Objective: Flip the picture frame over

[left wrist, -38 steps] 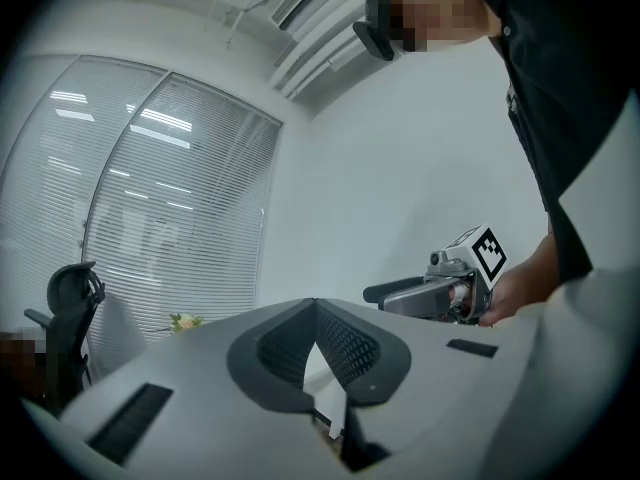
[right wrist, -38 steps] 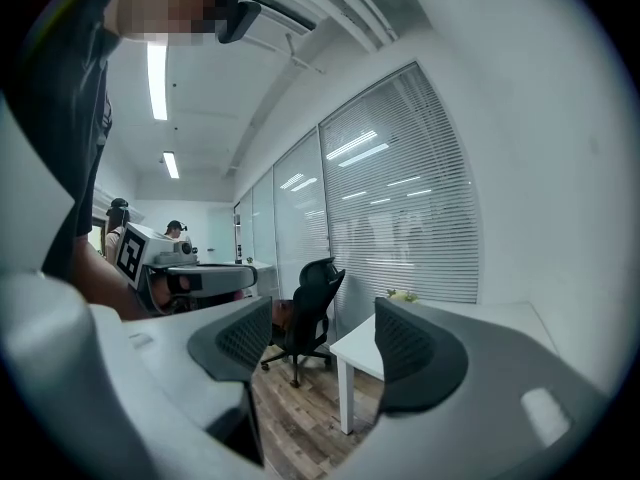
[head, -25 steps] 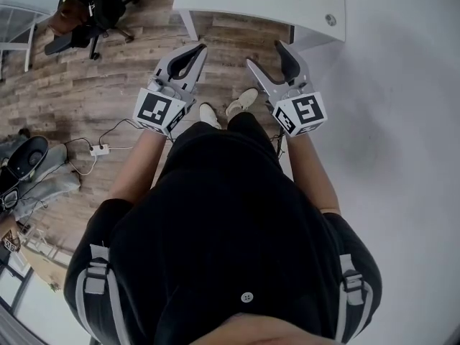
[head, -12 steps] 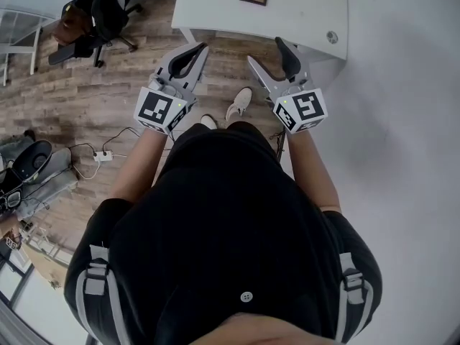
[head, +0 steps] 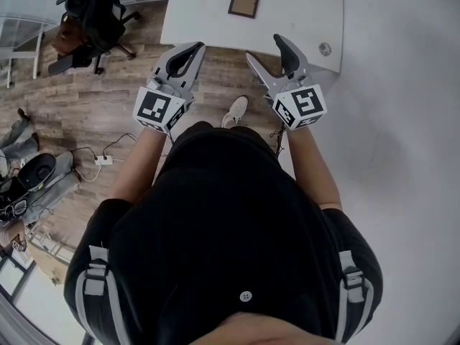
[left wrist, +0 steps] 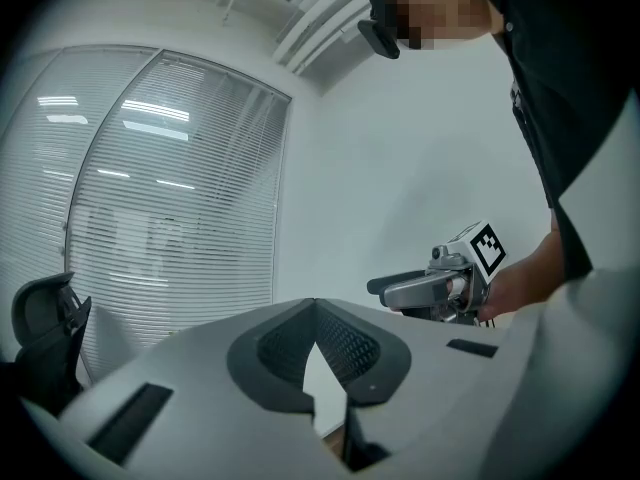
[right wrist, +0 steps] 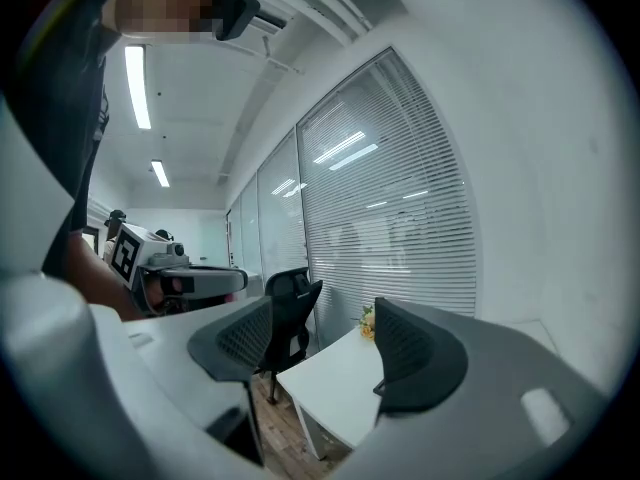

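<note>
Picture frame (head: 244, 1) lies flat on the white table (head: 295, 9), at about 12 o'clock in my head view and well apart from both grippers. It has a dark border around a brown middle. I cannot tell which face is up. From here it looks almost square, so I cannot pick out a long axis; its edges sit slightly skewed to the table's near edge.

Wood-plank floor (head: 108, 99) fills the 9 to 11 o'clock side, with the table jutting in from 12 o'clock. A black office chair (head: 90, 9) stands at 11 o'clock, off the table's left end. My operator's dark torso (head: 230, 243) takes up the 6 o'clock half.

The left gripper (head: 199, 47) is held short of the table's near edge at 11 o'clock. Its own view shows the jaws closed tip to tip with nothing between them (left wrist: 315, 308). The right gripper (head: 263, 47) is at 1 o'clock by the same edge, its jaws spread wide and empty (right wrist: 325, 308). Each carries a cube with black-and-white square markers.

One pale shoe (head: 233, 111) shows between the forearms. A white power strip (head: 103, 159) with its cable lies on the floor at 9 o'clock. A small round disc (head: 325, 49) sits near the table's right corner. The right gripper view also catches a small bunch of flowers (right wrist: 368, 320) on the table's far side.
</note>
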Available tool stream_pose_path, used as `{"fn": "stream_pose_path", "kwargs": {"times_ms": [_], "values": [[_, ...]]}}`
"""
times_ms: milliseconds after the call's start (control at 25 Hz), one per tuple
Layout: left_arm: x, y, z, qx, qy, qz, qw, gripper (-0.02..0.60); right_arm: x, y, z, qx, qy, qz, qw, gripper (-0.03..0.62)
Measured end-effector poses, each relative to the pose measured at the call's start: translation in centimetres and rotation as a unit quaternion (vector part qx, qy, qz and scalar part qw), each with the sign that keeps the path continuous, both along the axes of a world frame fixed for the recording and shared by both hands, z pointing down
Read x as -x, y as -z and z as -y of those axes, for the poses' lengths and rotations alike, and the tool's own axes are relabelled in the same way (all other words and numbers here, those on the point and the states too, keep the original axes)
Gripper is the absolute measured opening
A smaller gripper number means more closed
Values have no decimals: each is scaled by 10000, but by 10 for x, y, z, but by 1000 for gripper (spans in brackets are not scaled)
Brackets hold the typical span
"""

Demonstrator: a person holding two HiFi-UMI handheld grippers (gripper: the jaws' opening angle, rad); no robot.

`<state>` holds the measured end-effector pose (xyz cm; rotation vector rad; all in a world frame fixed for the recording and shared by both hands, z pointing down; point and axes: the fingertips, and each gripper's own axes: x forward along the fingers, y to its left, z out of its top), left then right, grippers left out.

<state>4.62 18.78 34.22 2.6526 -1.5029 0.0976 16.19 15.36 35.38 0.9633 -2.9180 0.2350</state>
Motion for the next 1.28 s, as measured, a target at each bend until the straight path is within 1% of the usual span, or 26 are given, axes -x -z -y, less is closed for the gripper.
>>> {"fn": "stream_pose_path", "kwargs": {"times_ms": [160, 320, 440, 640, 800, 920, 1000, 1280], "values": [[-9, 2, 25, 29, 77, 73, 9999, 3, -13, -1, 27, 55, 66, 26, 10000, 319], [-13, 8, 46, 49, 170, 124, 9998, 3, -16, 0, 51, 85, 168, 73, 9998, 319], [-12, 11, 59, 64, 259, 146, 9995, 3, -12, -3, 66, 114, 268, 81, 9995, 319], [0, 14, 79, 119, 349, 183, 9992, 3, 0, 1, 87, 154, 371, 81, 9992, 318], [1, 4, 92, 69, 349, 215, 9991, 3, 3, -11, 102, 169, 396, 46, 9991, 318], [6, -4, 101, 77, 252, 265, 9993, 3, 10, -16, 112, 181, 301, 7, 9994, 318], [11, -6, 110, 81, 144, 222, 9996, 3, 15, -18, 119, 206, 190, -26, 9996, 318], [50, -13, 157, 70, -411, 32, 9991, 3, 63, -30, 153, 331, -146, -304, 9989, 318]]}}
